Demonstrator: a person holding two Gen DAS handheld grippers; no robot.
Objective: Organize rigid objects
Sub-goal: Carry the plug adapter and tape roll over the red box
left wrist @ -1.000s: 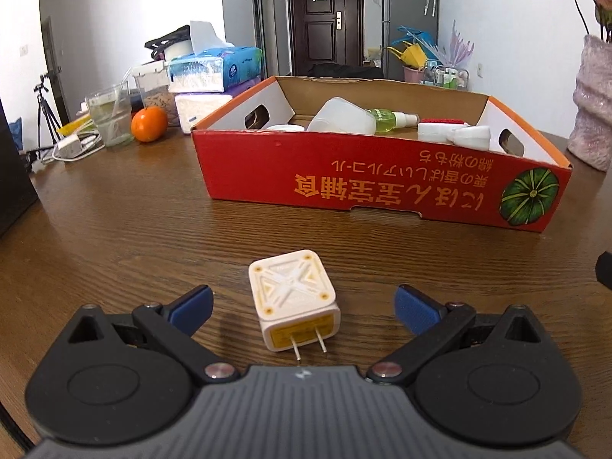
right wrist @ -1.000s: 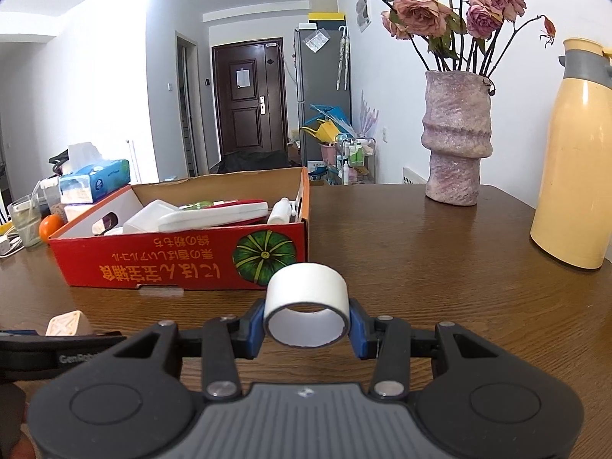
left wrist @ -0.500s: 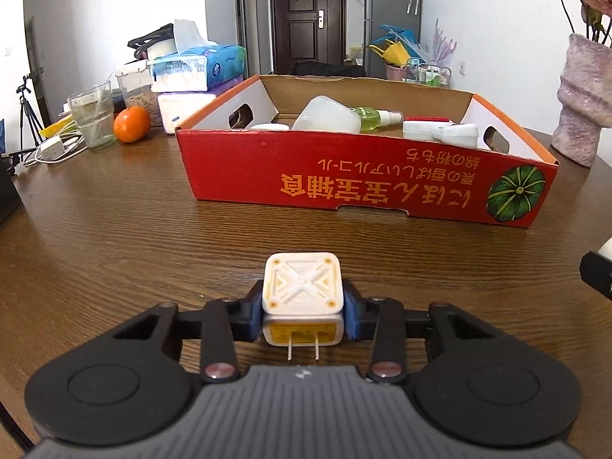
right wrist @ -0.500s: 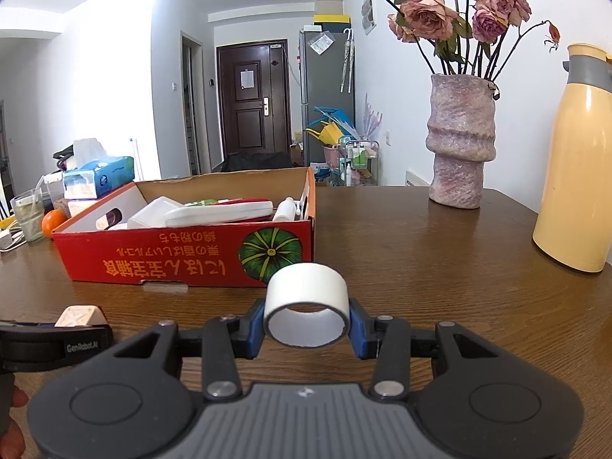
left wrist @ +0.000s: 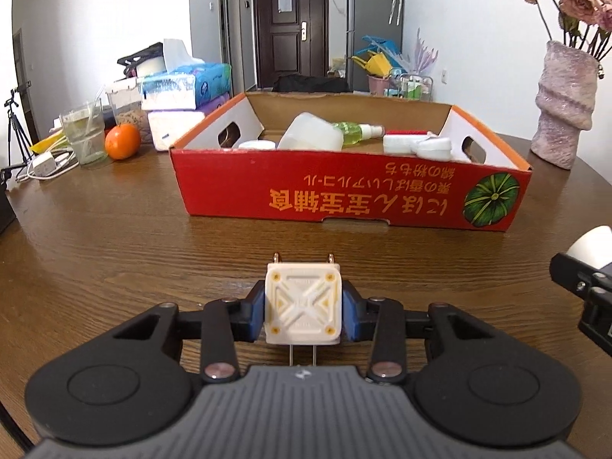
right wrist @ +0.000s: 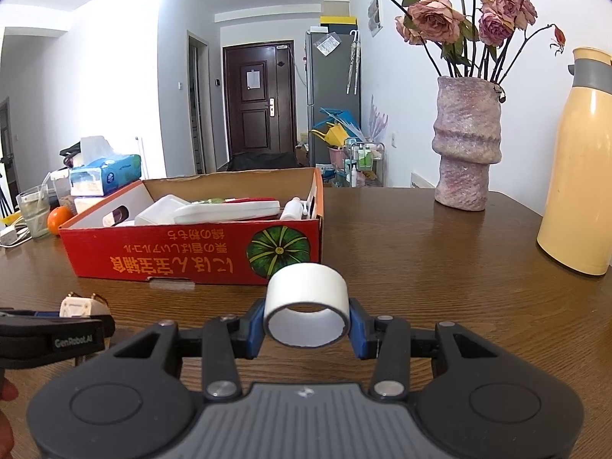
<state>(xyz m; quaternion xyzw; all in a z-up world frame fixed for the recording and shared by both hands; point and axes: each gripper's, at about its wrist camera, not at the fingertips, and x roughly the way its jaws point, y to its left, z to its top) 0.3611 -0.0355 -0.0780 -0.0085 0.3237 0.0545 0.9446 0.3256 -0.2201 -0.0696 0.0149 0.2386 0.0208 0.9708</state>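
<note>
cream plastic, the plug adapter point(left wrist: 302, 308) sits pinched between the blue pads of our left hand-held gripper point(left wrist: 303, 311), just above the table point(left wrist: 114, 252). our right hand-held gripper point(right wrist: 306, 325) clamps a white tape roll point(right wrist: 307, 298). only the right view shows "genrobot.ai" on the left gripper's side, and the yellow thermos point(right wrist: 577, 176). ahead stands the red box point(left wrist: 344, 195) with orange japanese print and a green pumpkin picture, bottles inside. an orange point(left wrist: 122, 140) lies to its left.

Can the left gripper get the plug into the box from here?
Probably yes: the left gripper holds the plug, and only bare table lies before the box; it must clear the low wall.
</note>
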